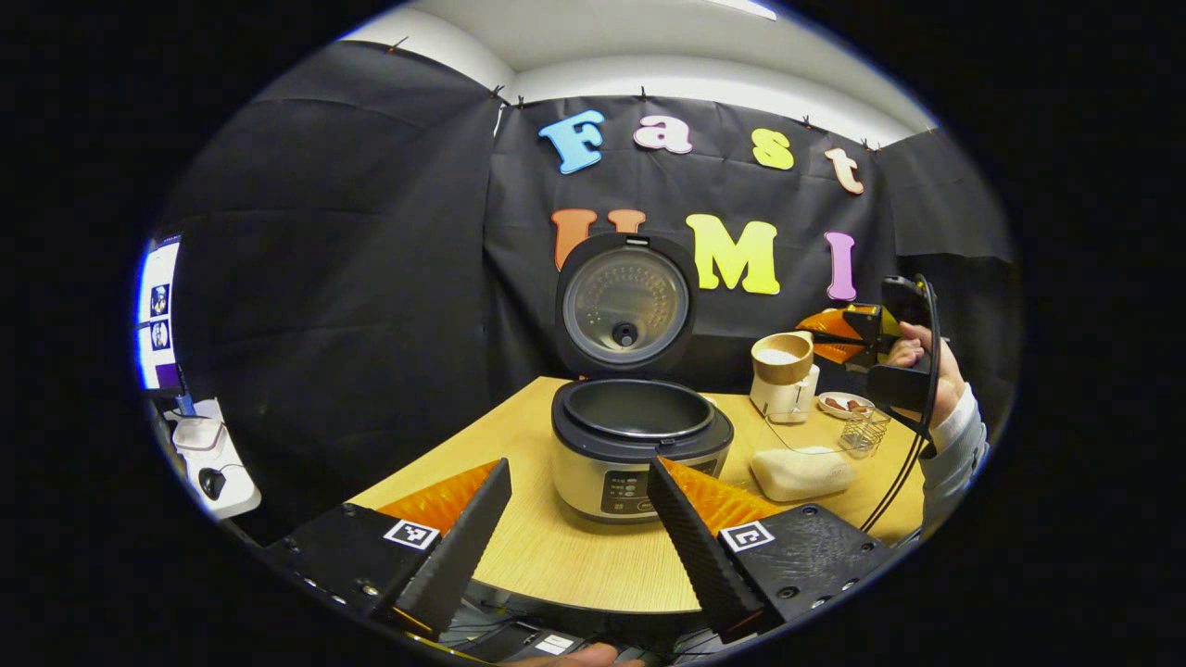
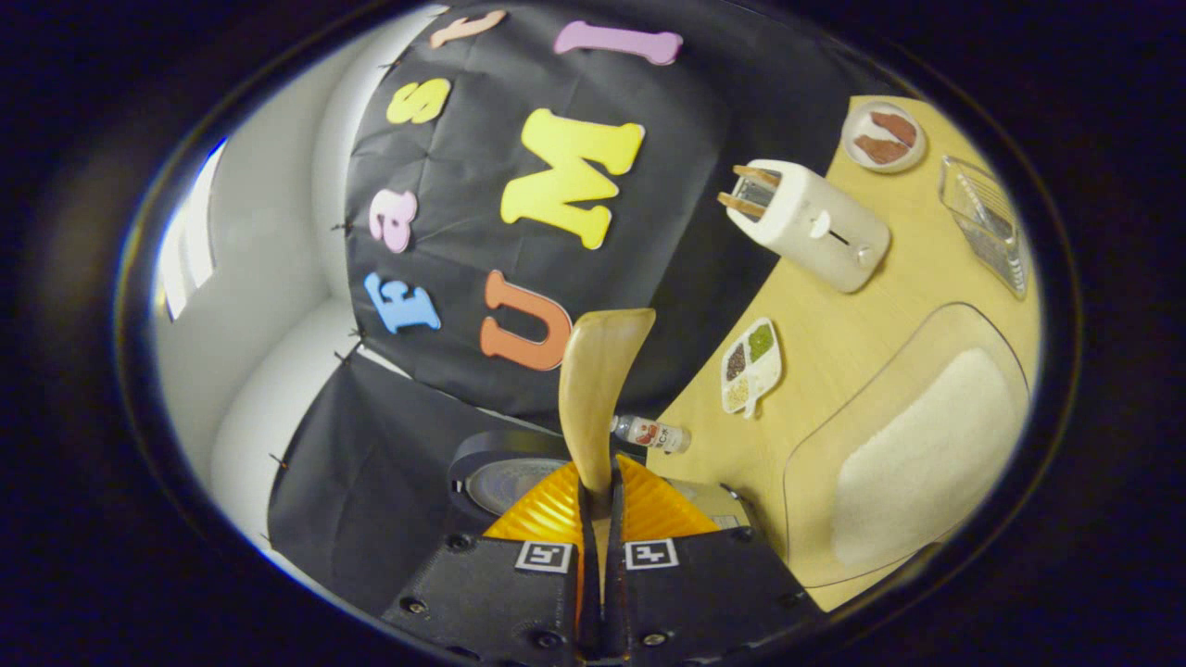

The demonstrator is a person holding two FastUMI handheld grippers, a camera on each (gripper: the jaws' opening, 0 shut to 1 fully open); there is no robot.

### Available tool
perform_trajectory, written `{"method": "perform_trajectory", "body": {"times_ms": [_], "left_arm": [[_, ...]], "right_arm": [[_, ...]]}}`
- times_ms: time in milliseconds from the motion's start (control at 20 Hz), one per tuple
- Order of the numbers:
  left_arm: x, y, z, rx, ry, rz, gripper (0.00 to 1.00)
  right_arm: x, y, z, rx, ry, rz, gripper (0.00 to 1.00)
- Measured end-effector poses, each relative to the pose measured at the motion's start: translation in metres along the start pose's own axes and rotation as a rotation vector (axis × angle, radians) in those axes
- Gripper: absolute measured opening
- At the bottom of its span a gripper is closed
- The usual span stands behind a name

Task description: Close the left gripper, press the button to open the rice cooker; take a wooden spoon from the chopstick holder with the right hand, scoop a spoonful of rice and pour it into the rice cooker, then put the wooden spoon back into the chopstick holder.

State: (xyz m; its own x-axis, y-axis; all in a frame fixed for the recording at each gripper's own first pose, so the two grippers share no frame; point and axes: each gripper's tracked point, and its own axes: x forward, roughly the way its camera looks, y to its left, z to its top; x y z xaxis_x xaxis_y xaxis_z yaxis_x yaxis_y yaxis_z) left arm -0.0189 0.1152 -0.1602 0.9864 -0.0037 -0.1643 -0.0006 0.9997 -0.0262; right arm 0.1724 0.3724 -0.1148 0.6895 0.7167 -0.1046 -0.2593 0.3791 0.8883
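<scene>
2 fingers (image 2: pixel 611 519) clamp wooden spoon (image 2: pixel 598 389)

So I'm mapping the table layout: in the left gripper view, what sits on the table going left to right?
Rice cooker with its lid up → white toaster → pile of rice → wire chopstick holder.

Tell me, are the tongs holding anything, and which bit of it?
The right tongs pinch a pale wooden spoon low on its handle, bowl end sticking out ahead. The left tongs are open and hold nothing.
</scene>
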Motion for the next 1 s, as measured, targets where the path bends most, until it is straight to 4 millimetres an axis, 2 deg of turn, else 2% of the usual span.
{"method": "perform_trajectory", "body": {"times_ms": [150,250,450,500,550,850,1000], "left_arm": [[-0.005,0.001,0.011,0.037,-0.029,0.014,0.95],[-0.01,0.001,0.019,0.057,-0.043,0.026,0.95],[-0.018,0.009,0.036,0.106,-0.078,0.067,0.94],[-0.02,0.008,0.04,0.111,-0.086,0.07,0.84],[-0.022,0.008,0.043,0.112,-0.092,0.071,0.93],[-0.023,0.01,0.047,0.105,-0.094,0.082,0.96],[-0.021,0.009,0.048,0.122,-0.094,0.081,0.96]], "right_arm": [[0.027,0.031,-0.01,-0.219,0.005,-0.014,0.07],[0.047,0.041,-0.018,-0.397,-0.004,-0.042,0.07],[0.073,0.067,-0.036,-0.741,-0.035,-0.063,0.07],[0.077,0.07,-0.046,-0.789,-0.024,-0.051,0.08],[0.084,0.072,-0.055,-0.821,-0.009,-0.038,0.08],[0.113,0.07,-0.084,-0.985,0.023,-0.028,0.08],[0.118,0.067,-0.097,-1.123,0.04,0.0,0.05]]}}
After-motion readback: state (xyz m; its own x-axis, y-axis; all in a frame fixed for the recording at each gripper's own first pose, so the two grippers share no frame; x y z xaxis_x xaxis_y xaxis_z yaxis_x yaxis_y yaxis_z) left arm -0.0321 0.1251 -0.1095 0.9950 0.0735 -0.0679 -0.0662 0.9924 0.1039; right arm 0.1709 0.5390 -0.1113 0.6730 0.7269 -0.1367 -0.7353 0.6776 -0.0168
